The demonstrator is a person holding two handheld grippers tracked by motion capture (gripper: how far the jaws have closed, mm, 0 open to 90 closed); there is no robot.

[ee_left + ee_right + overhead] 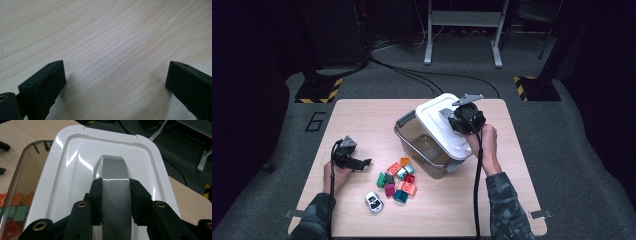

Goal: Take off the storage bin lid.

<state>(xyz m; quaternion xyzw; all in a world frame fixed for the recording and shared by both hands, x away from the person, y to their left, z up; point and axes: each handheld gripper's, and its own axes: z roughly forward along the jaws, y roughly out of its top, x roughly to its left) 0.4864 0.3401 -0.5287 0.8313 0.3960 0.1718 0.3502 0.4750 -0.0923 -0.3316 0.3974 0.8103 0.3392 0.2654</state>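
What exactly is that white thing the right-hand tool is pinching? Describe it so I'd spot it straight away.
On the wooden table, look right of the middle for the clear plastic box. The white lid sits askew on top of it, shifted right so the box's left part is uncovered. Unlike the small coloured blocks in front of the box, it is large, glossy and white, and the right gripper clamps its grey handle.

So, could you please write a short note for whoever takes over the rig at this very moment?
Right gripper: shut on the grey handle of the white lid, which is tilted and shifted off the clear bin.
Left gripper: open, holding nothing, low over the table.
Toy blocks and toy car lie on the table in front of the bin.
Done: lid partly off.
Left, probably: set the lid aside, load the toys.
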